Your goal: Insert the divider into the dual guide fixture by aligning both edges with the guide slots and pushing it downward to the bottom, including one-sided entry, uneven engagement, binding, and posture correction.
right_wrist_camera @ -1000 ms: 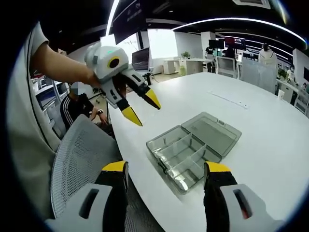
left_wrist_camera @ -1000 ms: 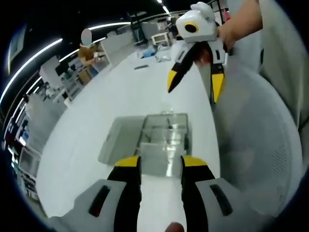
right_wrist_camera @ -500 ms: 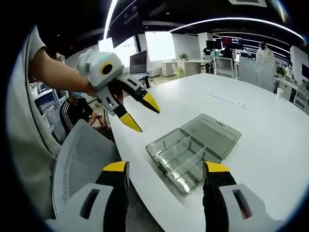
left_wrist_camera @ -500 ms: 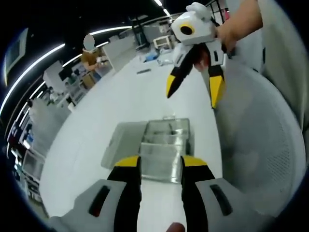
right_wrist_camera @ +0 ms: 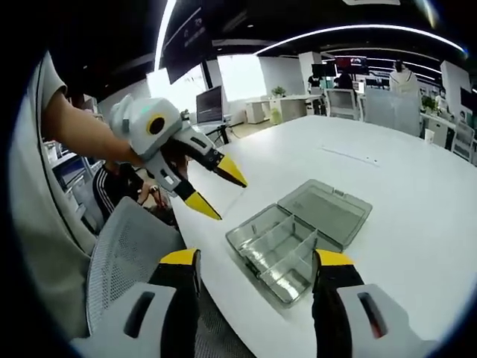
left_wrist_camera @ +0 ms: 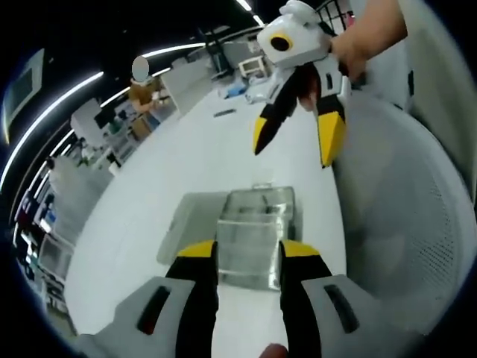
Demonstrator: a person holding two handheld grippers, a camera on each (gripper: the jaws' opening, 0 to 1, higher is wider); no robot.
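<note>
A clear plastic compartment box (left_wrist_camera: 257, 216) lies open on the white table (left_wrist_camera: 186, 164), its lid (left_wrist_camera: 190, 220) flat beside it. Thin dividers stand between its compartments (right_wrist_camera: 279, 242), and its lid (right_wrist_camera: 324, 210) lies on the far side. My left gripper (left_wrist_camera: 248, 253) hovers just before the box, open, with nothing between its yellow-tipped jaws. It hangs in the air left of the box as the left gripper (right_wrist_camera: 218, 189), held by a hand. My right gripper (right_wrist_camera: 256, 261) is open and empty, above the table's near edge. It also hangs high over the table as the right gripper (left_wrist_camera: 296, 140).
A grey mesh chair (left_wrist_camera: 402, 224) stands against the table edge beside the box, its back (right_wrist_camera: 127, 253) low on the left. Desks, monitors and people fill the office behind. A small dark object (left_wrist_camera: 223, 113) lies far down the table.
Both cameras drifted slightly. The left gripper has sunk a little lower and leftward in the right gripper view. The box sits still, and both grippers stay open.
</note>
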